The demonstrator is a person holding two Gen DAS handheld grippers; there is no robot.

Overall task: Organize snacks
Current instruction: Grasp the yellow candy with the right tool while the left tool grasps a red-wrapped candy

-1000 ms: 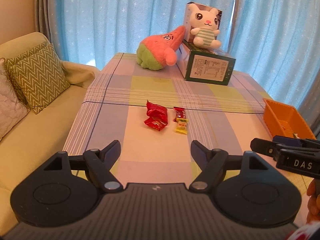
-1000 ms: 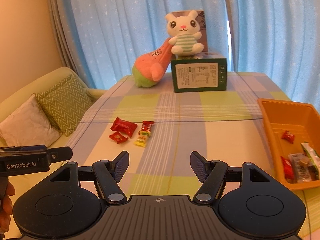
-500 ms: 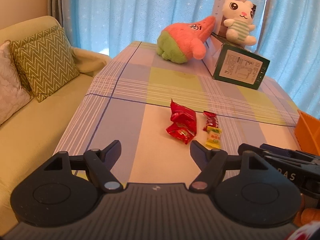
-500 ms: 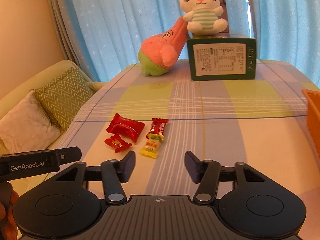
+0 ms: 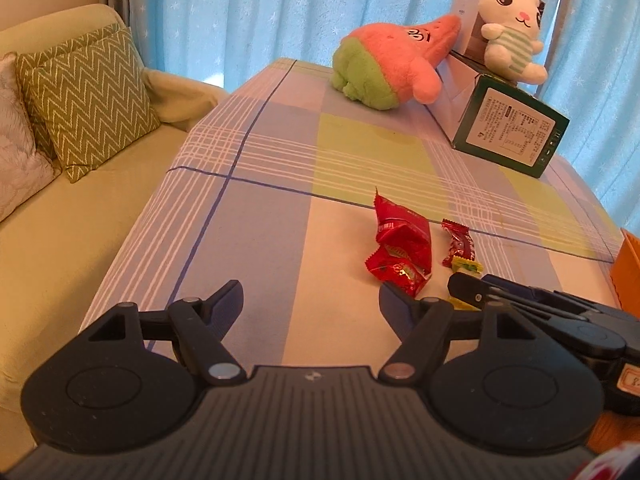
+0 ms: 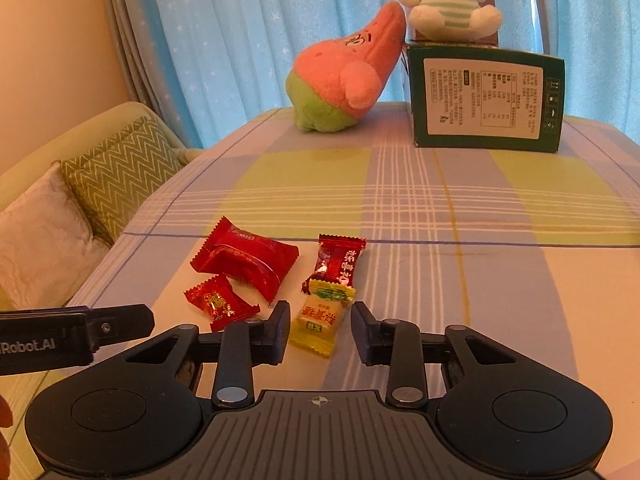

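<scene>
Several wrapped snacks lie together on the checked tablecloth (image 6: 440,216): a large red packet (image 6: 244,260), a small red candy (image 6: 218,302), a dark red candy (image 6: 340,260) and a yellow candy (image 6: 318,330). My right gripper (image 6: 320,314) is low over the cloth with its jaws closing. The yellow candy lies between them, with a thin gap on each side. My left gripper (image 5: 311,298) stands open and holds nothing, just left of the small red candy (image 5: 396,274). In the left wrist view the right gripper (image 5: 472,286) covers part of the yellow candy (image 5: 468,267).
An orange basket (image 5: 628,276) shows at the right edge. At the back of the table a pink-green plush (image 5: 384,68) leans on a green box (image 5: 508,132) with a white rabbit plush (image 5: 508,36) on top. Left of the table is a sofa with cushions (image 5: 88,92).
Both grippers have moved forward and down toward the snacks. The right jaws have narrowed around the yellow candy. The orange basket has slid out of the right wrist view.
</scene>
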